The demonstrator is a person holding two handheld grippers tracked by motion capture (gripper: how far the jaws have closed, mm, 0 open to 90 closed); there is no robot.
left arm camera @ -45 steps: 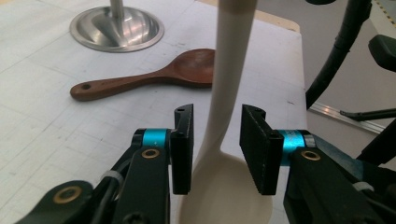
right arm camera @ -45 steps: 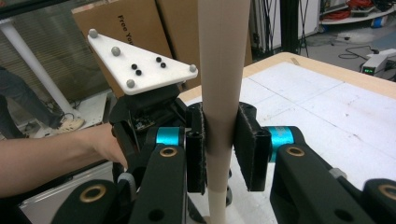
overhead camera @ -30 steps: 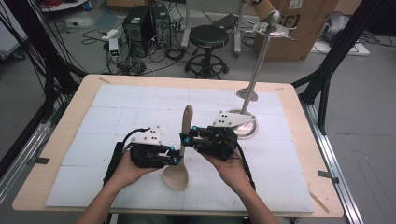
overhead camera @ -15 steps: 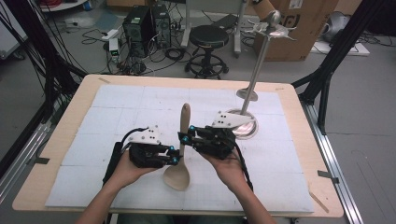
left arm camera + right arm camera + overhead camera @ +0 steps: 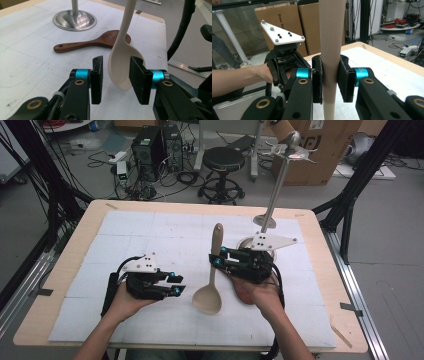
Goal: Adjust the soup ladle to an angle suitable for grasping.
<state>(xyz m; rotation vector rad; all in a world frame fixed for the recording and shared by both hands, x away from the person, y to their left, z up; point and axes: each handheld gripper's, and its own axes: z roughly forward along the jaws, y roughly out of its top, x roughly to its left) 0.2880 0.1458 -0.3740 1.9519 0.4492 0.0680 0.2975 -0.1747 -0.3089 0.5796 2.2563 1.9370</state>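
Compared with the earlier high-view frames, where both sets of tongs were bunched together at the pale spoon [image 5: 212,270] in the lower centre, the left gripper [image 5: 176,285] was now seen drawn away to the lower left, well apart from the spoon's bowl. Its jaws had just been opening: in the left gripper view the bowl [image 5: 124,65] was framed between the two black pads with a gap on either side, no pad pressing on it, though how far beyond the pads it hung could not be judged from that angle. The right gripper [image 5: 218,257] was found clamped narrowly on the spoon's handle, and in the right gripper view the handle [image 5: 331,50] was squeezed upright between both pads. The spoon was thus held just below the middle of the high view, bowl toward the bottom edge and handle tip pointing to the top. A dark wooden spoon [image 5: 93,43] was seen lying flat on the white mat [image 5: 150,235] beyond the pale one in the left gripper view, and behind it stood the round metal base [image 5: 74,20] of a stand, whose pole [image 5: 276,187] rose at the upper right of the high view. The path between the left tongs and the bowl was crossed by nothing. Cardboard boxes [image 5: 279,27] were seen in the background.
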